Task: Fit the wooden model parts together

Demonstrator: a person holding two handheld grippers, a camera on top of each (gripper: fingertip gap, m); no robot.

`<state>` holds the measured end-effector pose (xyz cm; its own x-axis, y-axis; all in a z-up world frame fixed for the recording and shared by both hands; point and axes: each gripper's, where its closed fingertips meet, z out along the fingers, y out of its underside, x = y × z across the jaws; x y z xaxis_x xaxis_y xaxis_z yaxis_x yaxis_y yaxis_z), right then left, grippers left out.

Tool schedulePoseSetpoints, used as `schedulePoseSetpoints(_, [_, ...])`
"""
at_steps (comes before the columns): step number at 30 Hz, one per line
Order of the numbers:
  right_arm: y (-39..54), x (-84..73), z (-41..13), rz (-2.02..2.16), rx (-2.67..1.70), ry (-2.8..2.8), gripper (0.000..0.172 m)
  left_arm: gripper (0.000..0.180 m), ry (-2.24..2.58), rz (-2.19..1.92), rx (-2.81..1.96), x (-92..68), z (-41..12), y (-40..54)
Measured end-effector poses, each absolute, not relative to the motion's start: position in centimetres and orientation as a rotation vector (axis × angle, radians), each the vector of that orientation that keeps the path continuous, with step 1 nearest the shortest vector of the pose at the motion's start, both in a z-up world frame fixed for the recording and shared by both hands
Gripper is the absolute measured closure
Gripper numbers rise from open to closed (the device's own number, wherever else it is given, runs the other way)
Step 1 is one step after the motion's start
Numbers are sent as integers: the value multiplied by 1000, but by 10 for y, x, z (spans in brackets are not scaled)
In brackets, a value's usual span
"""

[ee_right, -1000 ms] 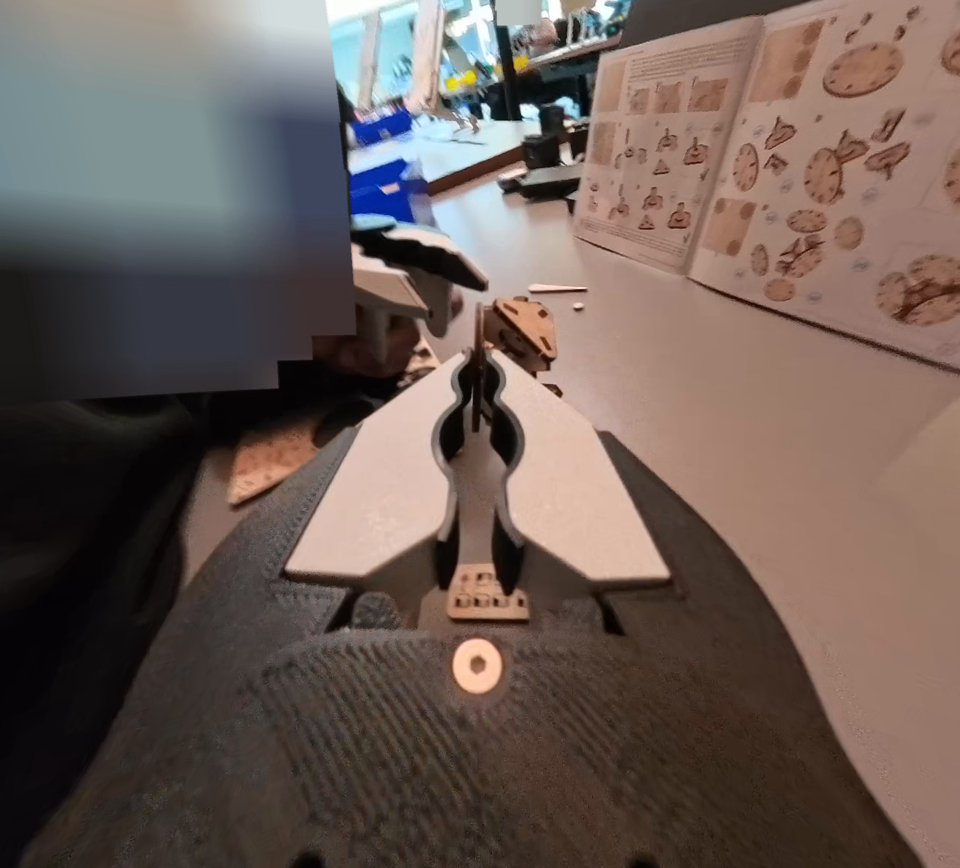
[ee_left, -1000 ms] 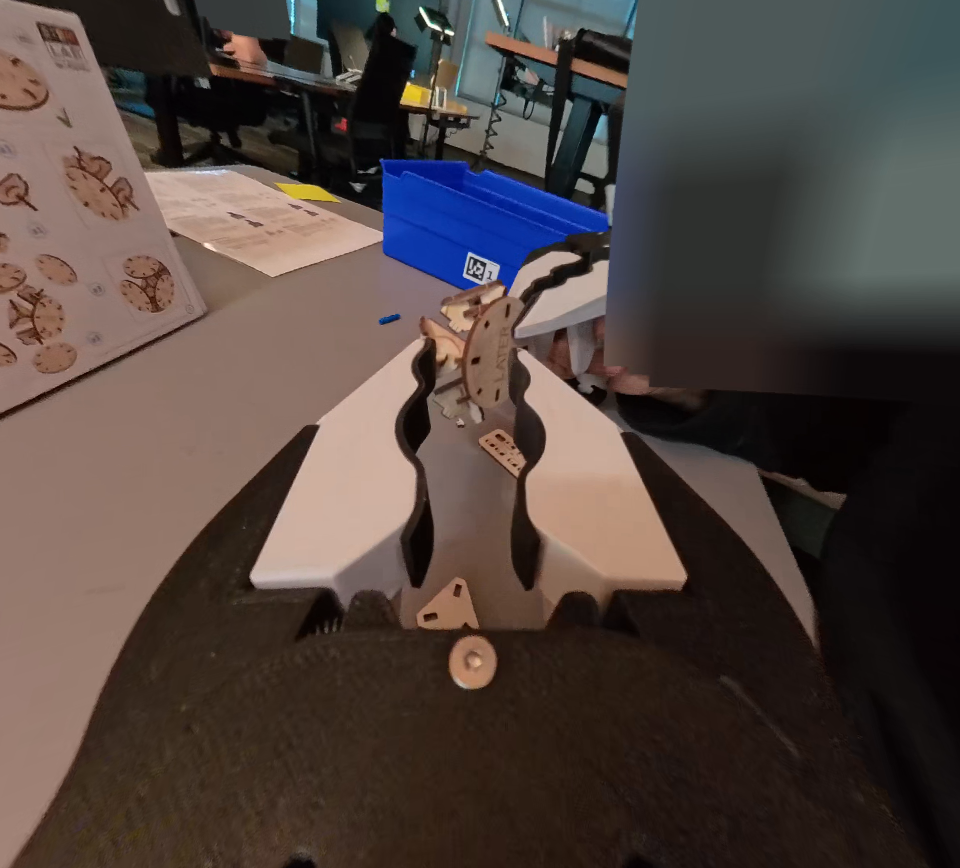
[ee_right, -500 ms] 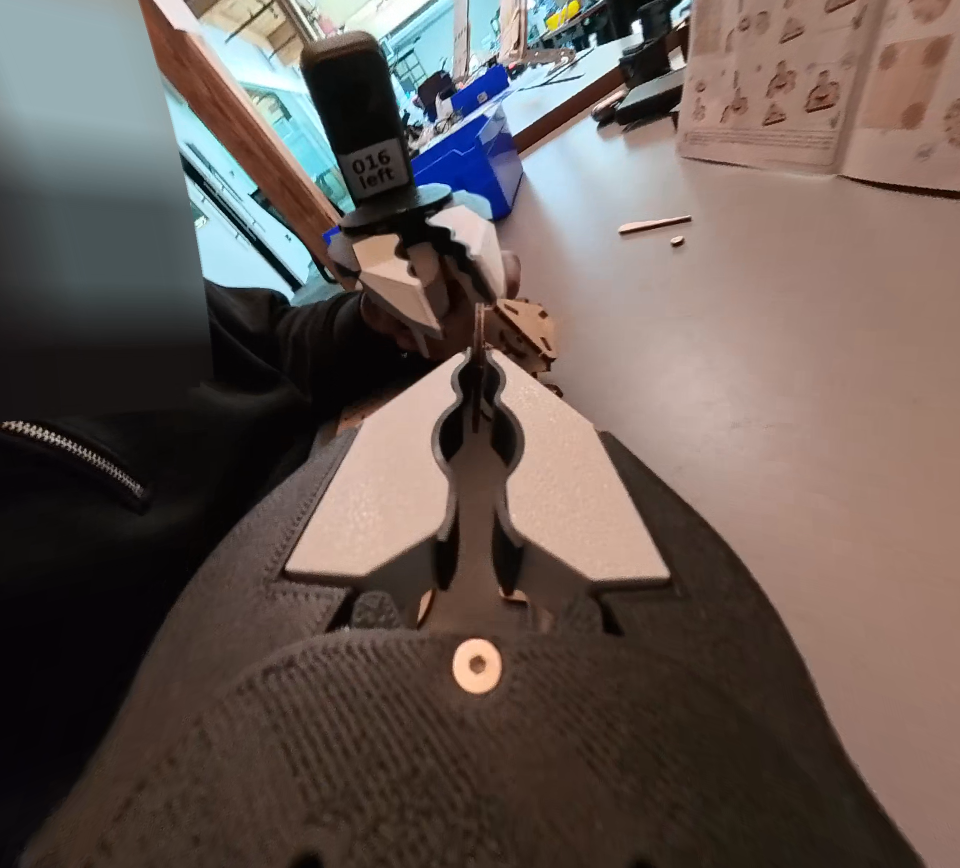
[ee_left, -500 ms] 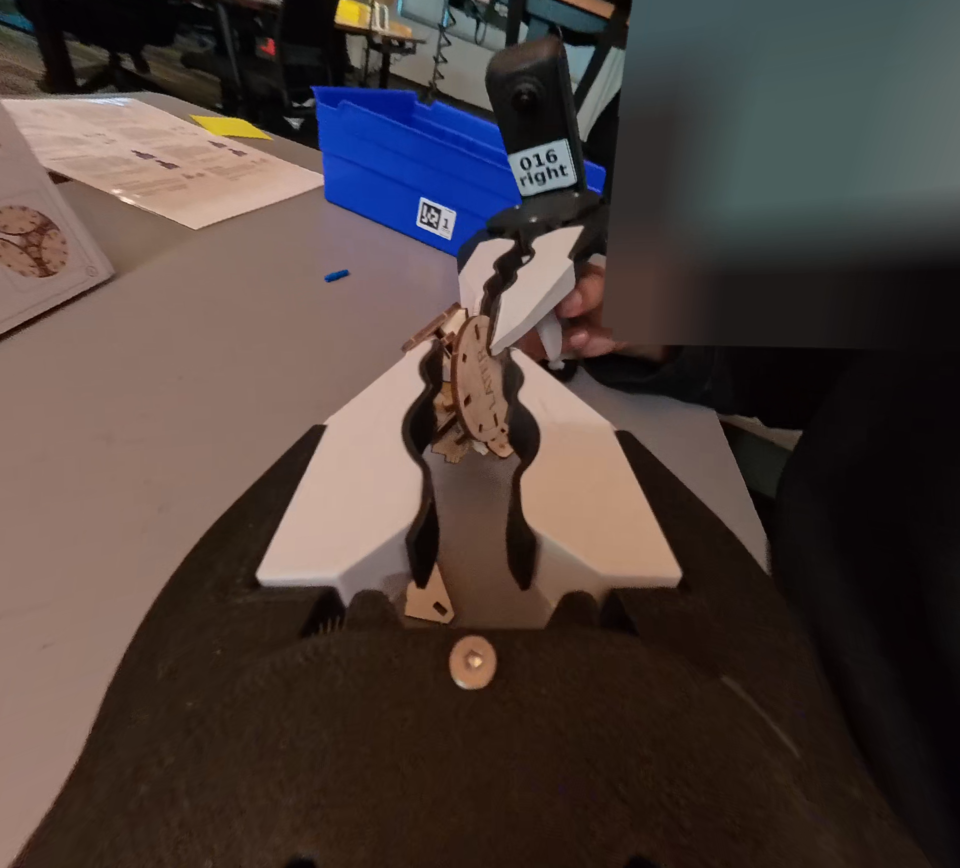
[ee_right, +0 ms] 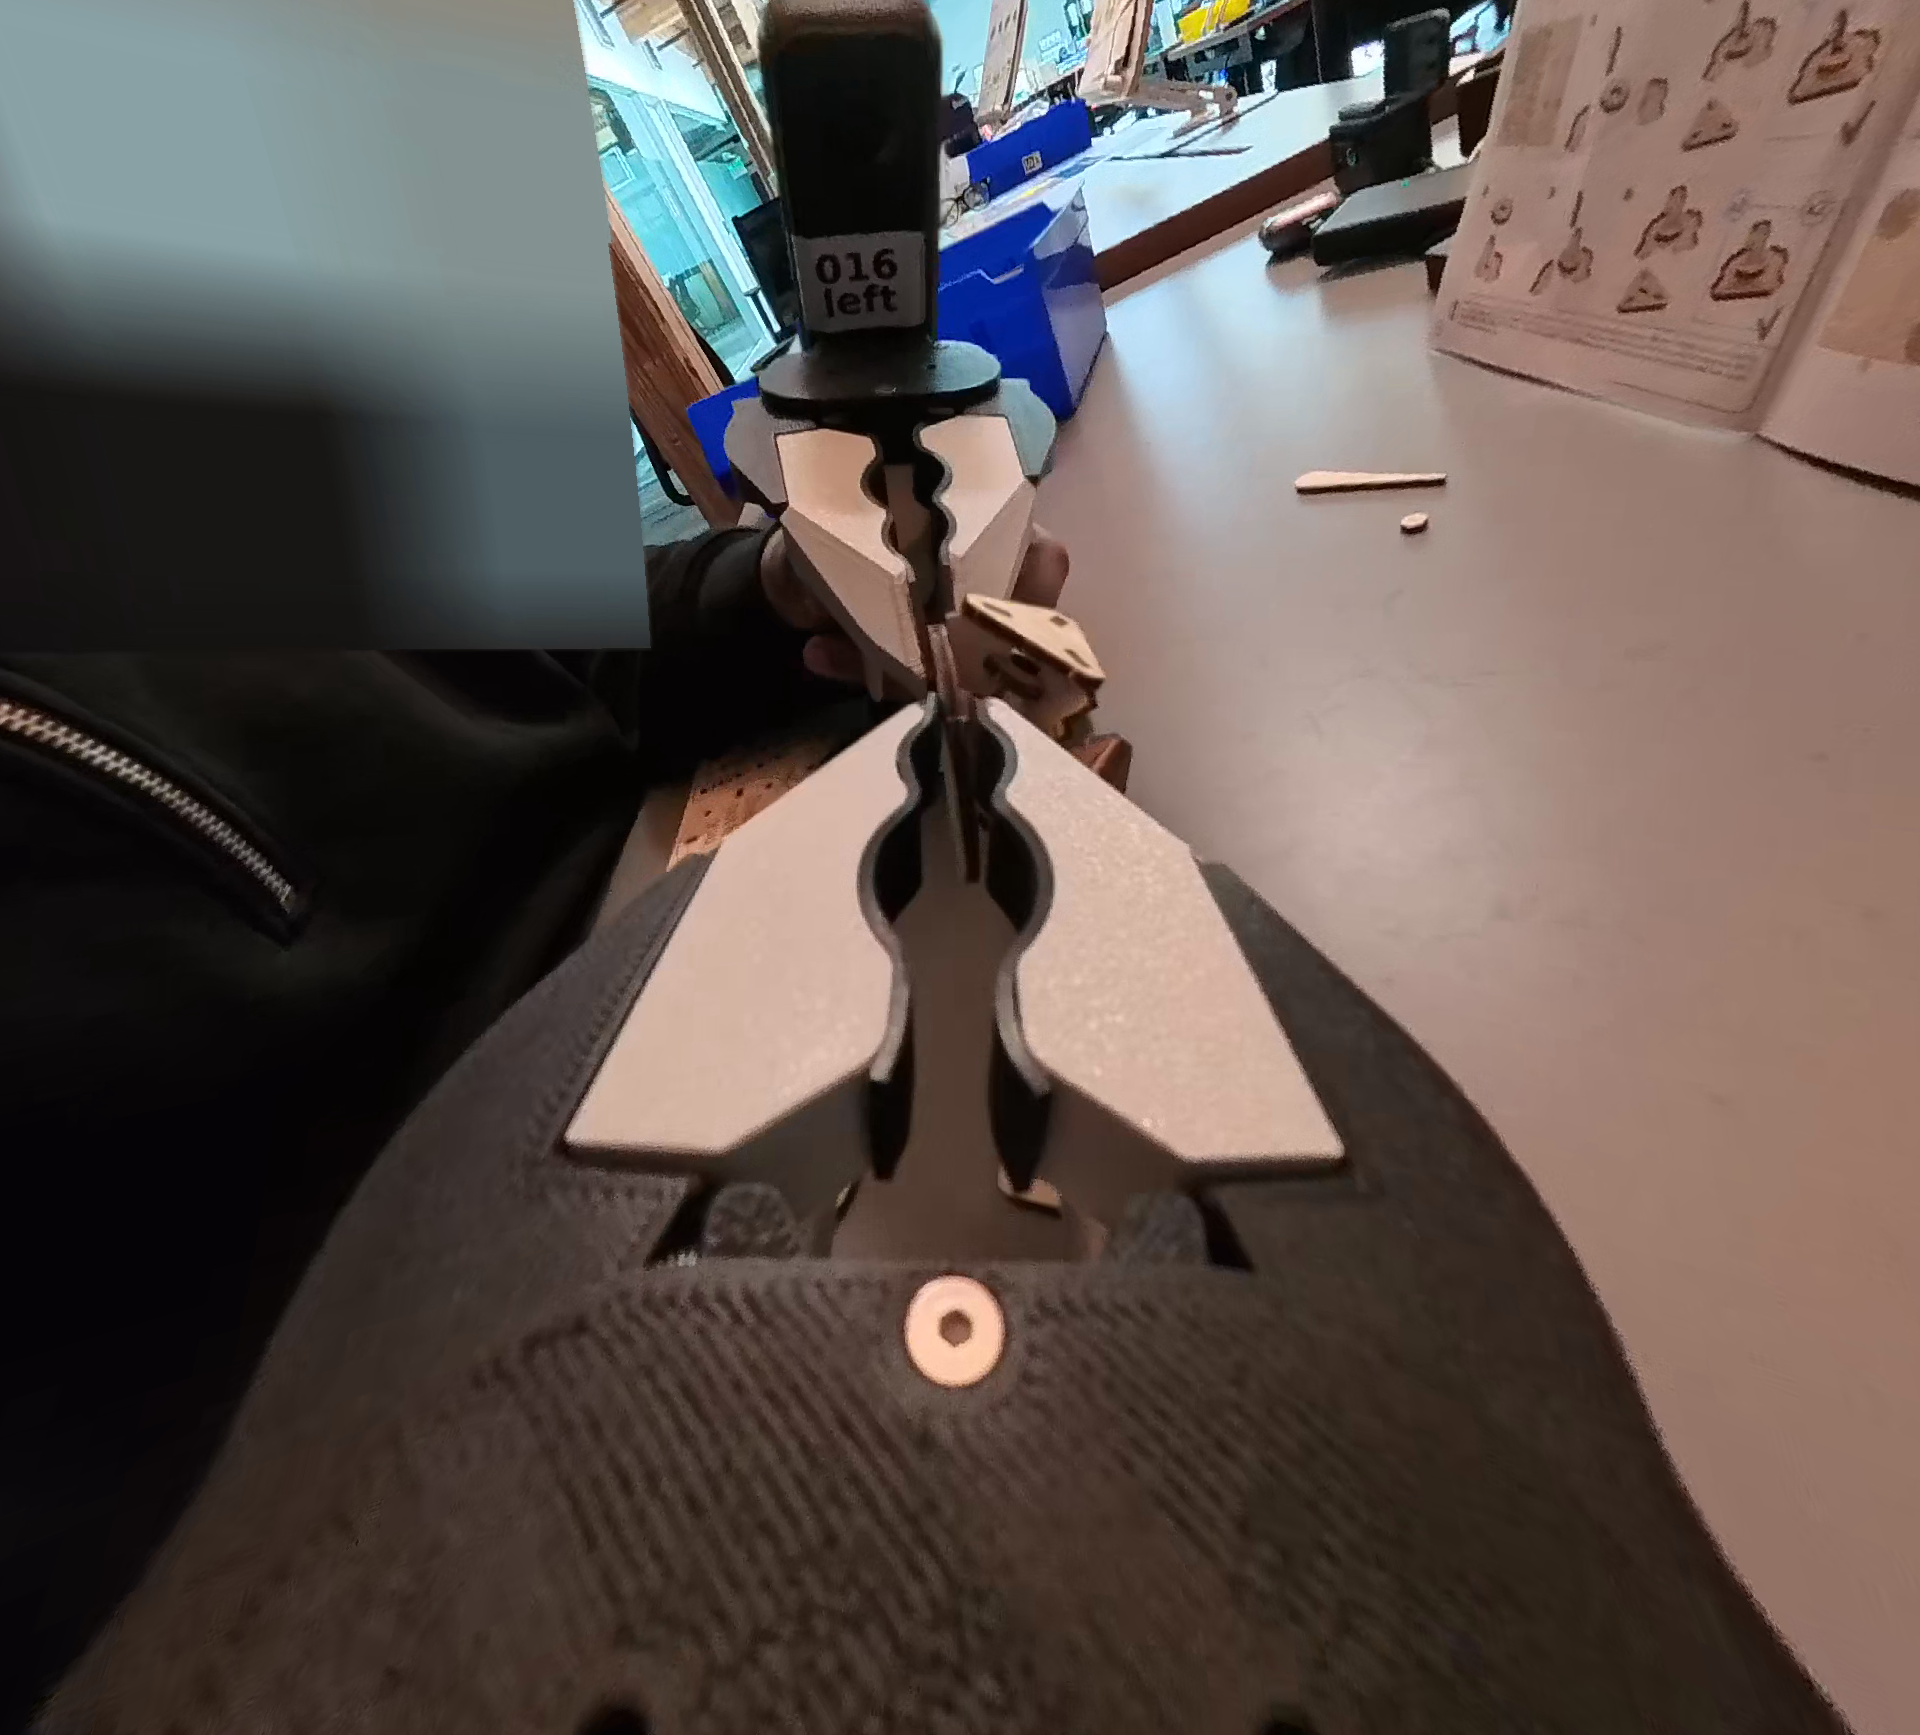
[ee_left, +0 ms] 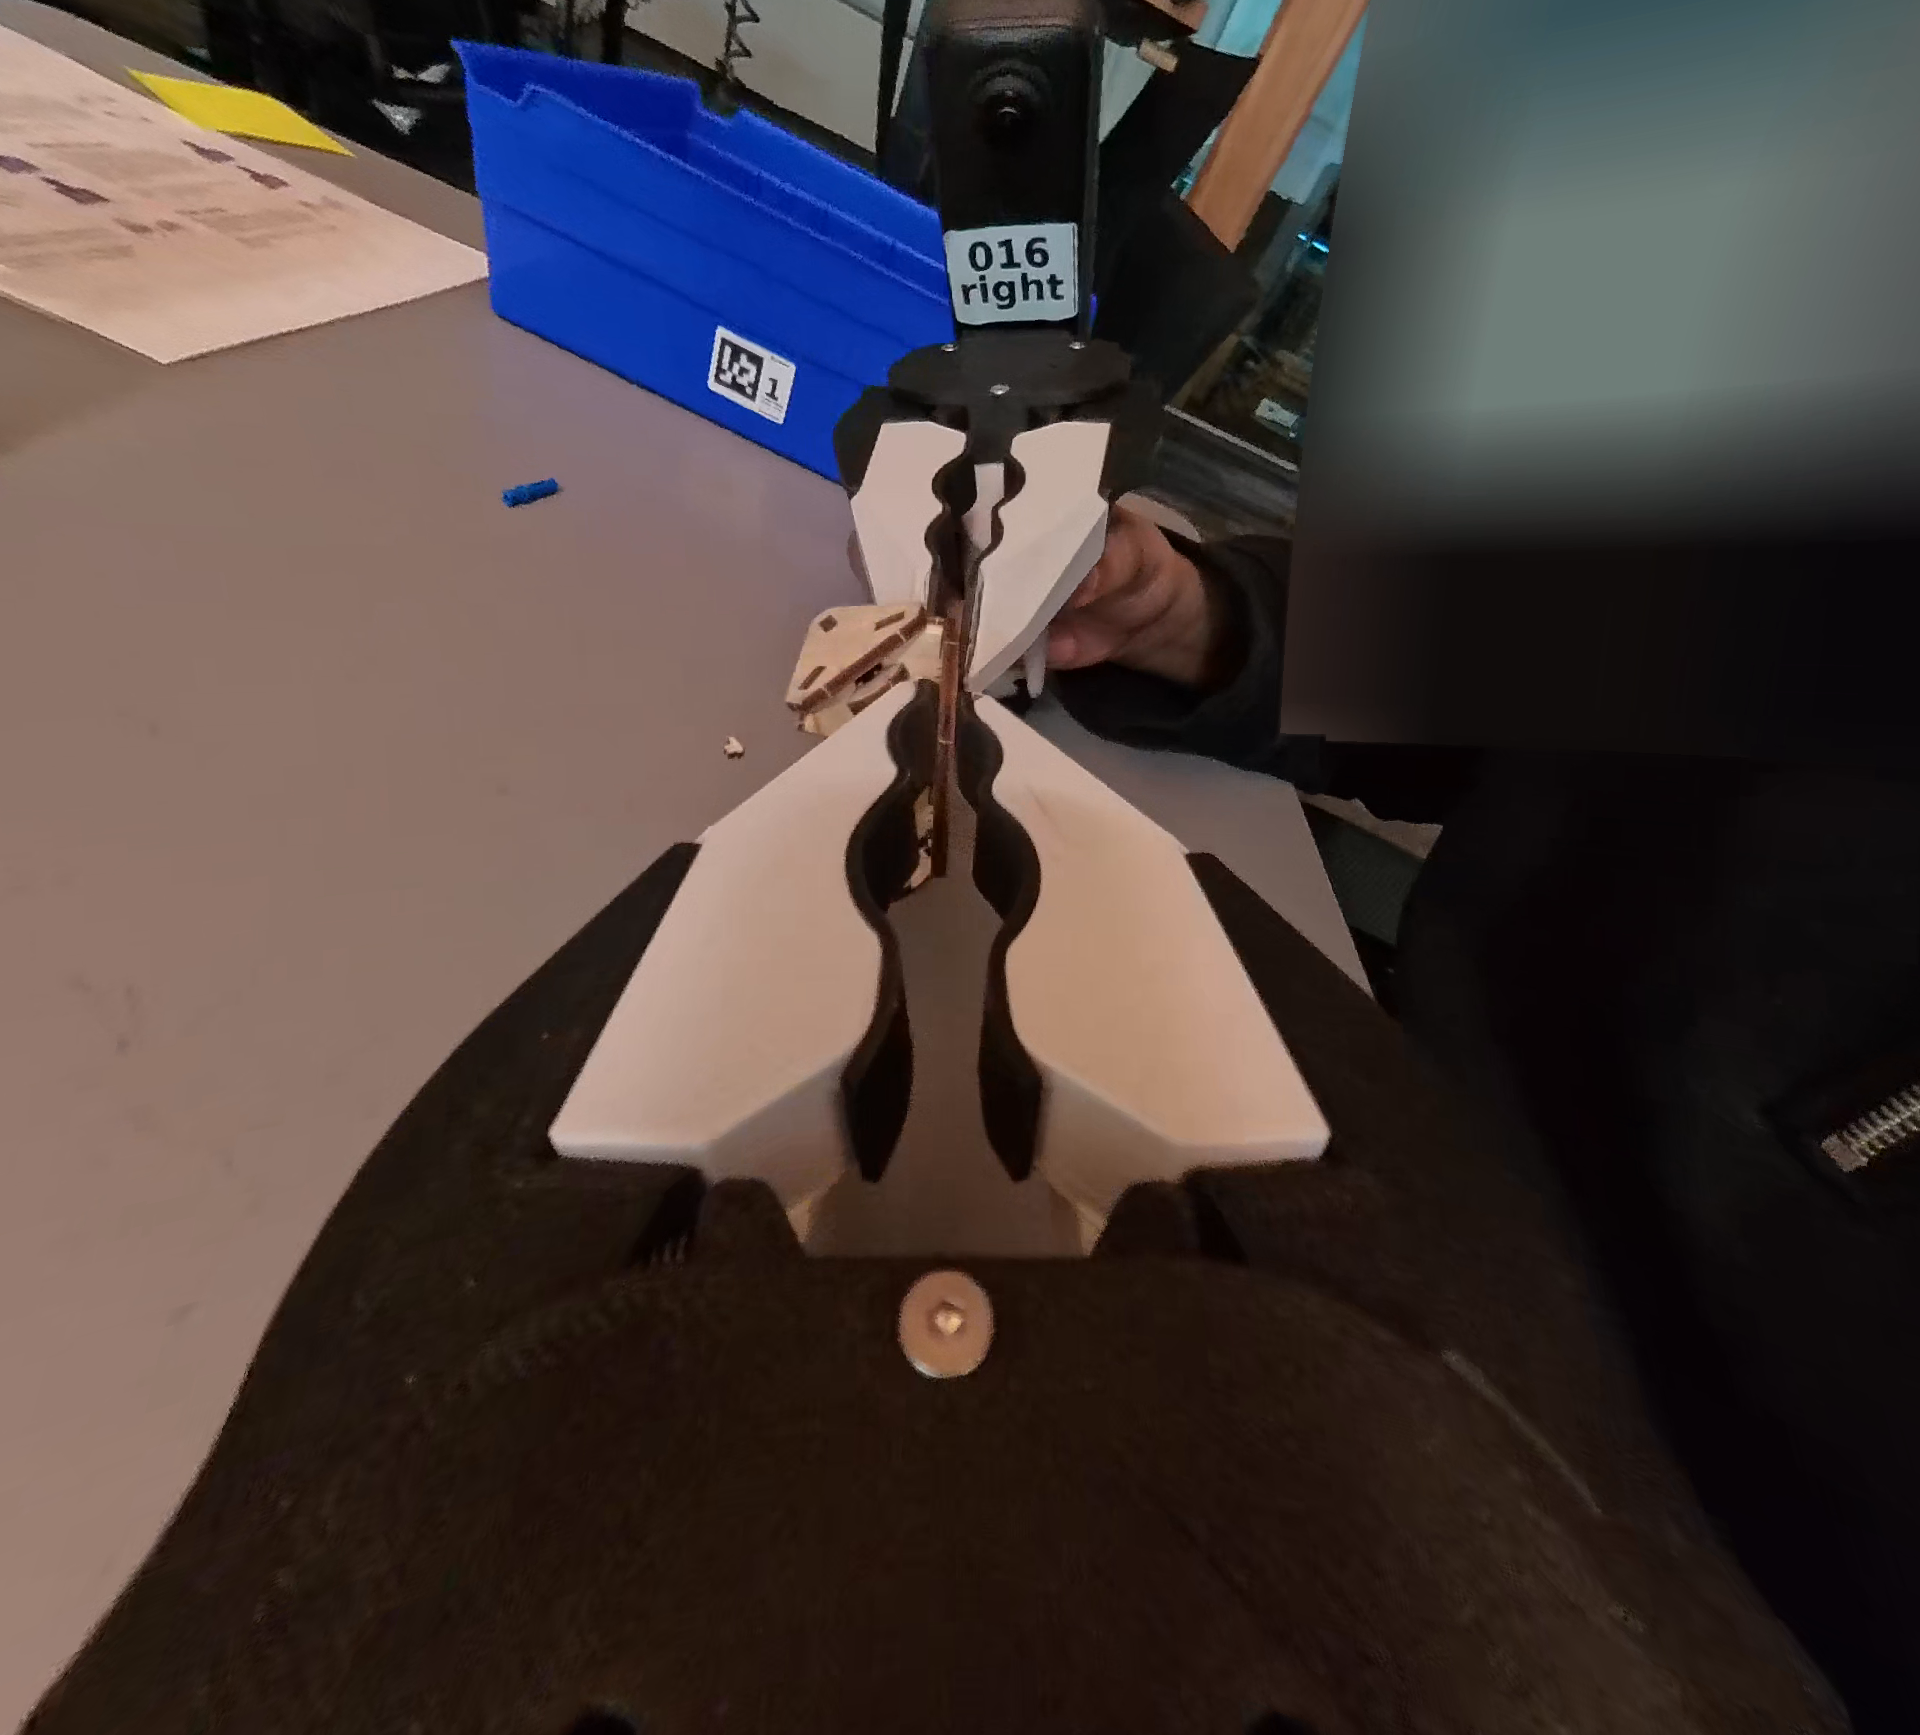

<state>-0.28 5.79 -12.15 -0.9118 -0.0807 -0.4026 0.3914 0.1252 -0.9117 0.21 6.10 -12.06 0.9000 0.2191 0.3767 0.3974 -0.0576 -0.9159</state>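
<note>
Both grippers pinch one thin wooden disc (ee_left: 943, 750) edge-on – left gripper (ee_left: 943, 709) below, right gripper (ee_right: 951, 719) opposite. A slotted wooden sub-assembly (ee_left: 852, 667) projects from the disc, off the grey table (ee_left: 312, 646).

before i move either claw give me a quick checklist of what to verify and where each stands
1. Left claw shut on the wooden disc: ok, the tips pinch its edge.
2. Right claw shut on the same disc: ok.
3. The two claws meet nose to nose without touching: cannot tell, the tips overlap in both views.
4. Wooden assembly fixed to the disc is off the table: cannot tell.
5. Blue bin stands apart from the claws: ok.
6. Loose wooden stick lies apart, to the right: ok.
</note>
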Motion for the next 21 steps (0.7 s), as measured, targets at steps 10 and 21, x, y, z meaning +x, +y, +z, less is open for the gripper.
schedulePoseSetpoints(10, [64,-12,-110,-2022,240,2175,170,180,-419,126,-1784,-3,-129,60])
schedulePoseSetpoints(21, [60,-12,-124,-1911,293,2181,167,180,-405,200,-1851,-3,-137,63])
